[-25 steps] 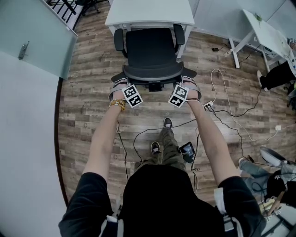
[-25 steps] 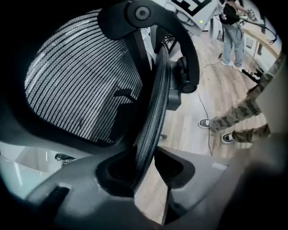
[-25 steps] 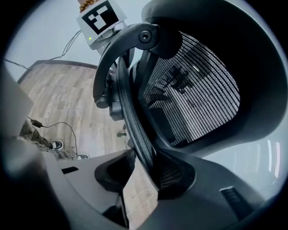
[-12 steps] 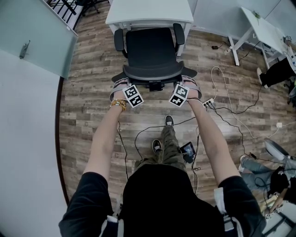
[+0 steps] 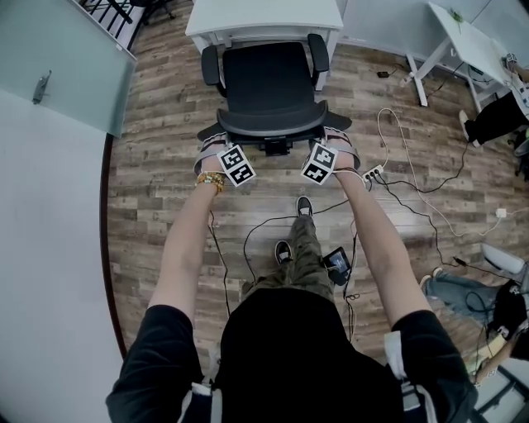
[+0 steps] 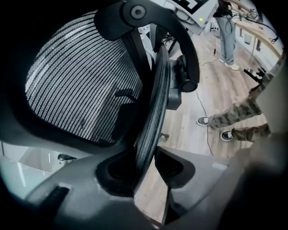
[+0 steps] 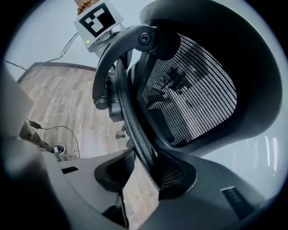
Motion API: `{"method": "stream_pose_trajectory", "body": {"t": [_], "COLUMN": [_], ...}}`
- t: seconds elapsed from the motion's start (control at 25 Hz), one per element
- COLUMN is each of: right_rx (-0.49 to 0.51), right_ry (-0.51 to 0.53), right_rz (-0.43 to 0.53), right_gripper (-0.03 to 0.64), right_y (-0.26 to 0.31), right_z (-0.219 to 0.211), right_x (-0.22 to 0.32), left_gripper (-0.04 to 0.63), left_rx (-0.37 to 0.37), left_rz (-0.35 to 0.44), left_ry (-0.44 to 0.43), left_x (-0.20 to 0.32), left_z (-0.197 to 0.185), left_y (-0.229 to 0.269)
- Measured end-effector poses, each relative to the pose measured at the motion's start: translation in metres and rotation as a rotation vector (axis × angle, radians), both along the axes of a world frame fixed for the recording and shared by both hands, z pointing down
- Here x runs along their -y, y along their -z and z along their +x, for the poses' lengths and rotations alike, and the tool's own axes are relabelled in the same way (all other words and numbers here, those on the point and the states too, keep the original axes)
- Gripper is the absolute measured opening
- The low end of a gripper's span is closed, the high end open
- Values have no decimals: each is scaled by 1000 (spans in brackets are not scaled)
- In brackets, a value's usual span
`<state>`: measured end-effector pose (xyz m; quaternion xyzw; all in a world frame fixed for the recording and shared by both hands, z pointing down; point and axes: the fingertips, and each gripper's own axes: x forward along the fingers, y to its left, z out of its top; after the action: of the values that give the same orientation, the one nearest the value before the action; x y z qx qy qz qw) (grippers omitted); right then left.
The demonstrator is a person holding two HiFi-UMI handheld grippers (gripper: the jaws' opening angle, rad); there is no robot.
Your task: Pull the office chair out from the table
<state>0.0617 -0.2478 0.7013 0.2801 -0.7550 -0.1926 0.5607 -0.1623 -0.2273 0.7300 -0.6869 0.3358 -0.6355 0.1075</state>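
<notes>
A black mesh office chair stands facing the white table, its seat front just by the table's edge. My left gripper grips the left end of the backrest's top rim and my right gripper the right end. In the left gripper view the dark backrest rim runs down between the jaws of the left gripper, pinched there. The right gripper view shows the same rim wedged in the right gripper, with the mesh to the right.
A glass partition stands at the left. Cables and a power strip trail over the wood floor on the right. A second white table stands at the far right. My feet are just behind the chair.
The chair and both grippers have come slightly away from the table toward me. My feet have shifted a little. Both grips are unchanged.
</notes>
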Motion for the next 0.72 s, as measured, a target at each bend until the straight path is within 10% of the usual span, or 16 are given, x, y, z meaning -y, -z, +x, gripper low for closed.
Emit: {"method": "stream_pose_trajectory", "body": {"t": [0.72], "right_rx": [-2], "right_ry": [-21], "right_rz": [-3], "right_gripper": [132], "right_y": [-1], "right_z": [-4], "right_x": [-29], "left_gripper": [155], "left_rx": [-1], "left_rz": [23], "left_ry": [-23], "left_x": [-23], "left_z": [-4], "left_y": [1]}}
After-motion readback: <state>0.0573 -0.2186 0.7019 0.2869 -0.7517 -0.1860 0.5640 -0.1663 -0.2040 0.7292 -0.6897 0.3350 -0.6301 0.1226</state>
